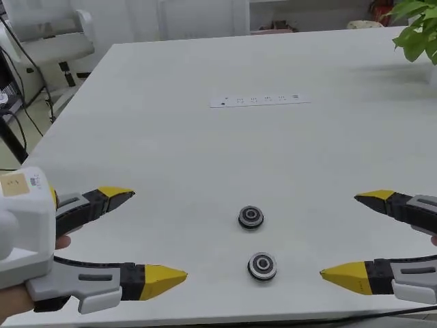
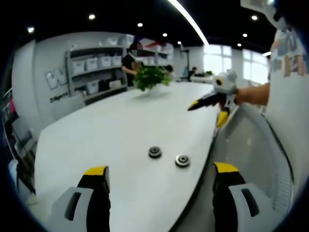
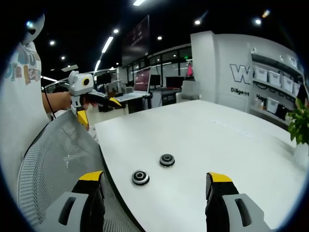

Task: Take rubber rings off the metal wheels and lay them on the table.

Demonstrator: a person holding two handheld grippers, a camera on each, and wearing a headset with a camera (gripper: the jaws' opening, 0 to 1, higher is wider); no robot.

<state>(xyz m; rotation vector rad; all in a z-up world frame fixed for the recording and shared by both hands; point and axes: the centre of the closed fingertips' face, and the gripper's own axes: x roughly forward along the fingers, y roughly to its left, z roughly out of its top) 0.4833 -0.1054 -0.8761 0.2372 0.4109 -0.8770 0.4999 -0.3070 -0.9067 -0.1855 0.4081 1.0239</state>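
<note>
Rubber rings (image 1: 242, 217) appear to be seated on both metal wheels (image 1: 251, 216), each wheel showing a dark outer band around a bright hub, so by judgement no ring has been removed and the whole task remains: two rings to strip and lay down. The wheels lie flat on the white table (image 1: 205, 150), close to its near edge, at 6 o'clock from the power strip (image 1: 259, 101) and well apart from it. The far wheel sits at 11 o'clock from the near wheel (image 1: 262, 266), just beside it and not touching. The left gripper (image 1: 157, 234) hovers at 9 o'clock from the wheels with its jaws spread wide and nothing between them. The right gripper (image 1: 341, 236) hovers at 3 o'clock from the wheels, jaws likewise spread and empty. Neither gripper touches a wheel; both gripper views show the pair lying ahead between the yellow tips. A plant (image 1: 416, 31) stands at 2 o'clock, clear of the work. The likely first step is to pin one wheel with one gripper and peel its ring with the other.
</note>
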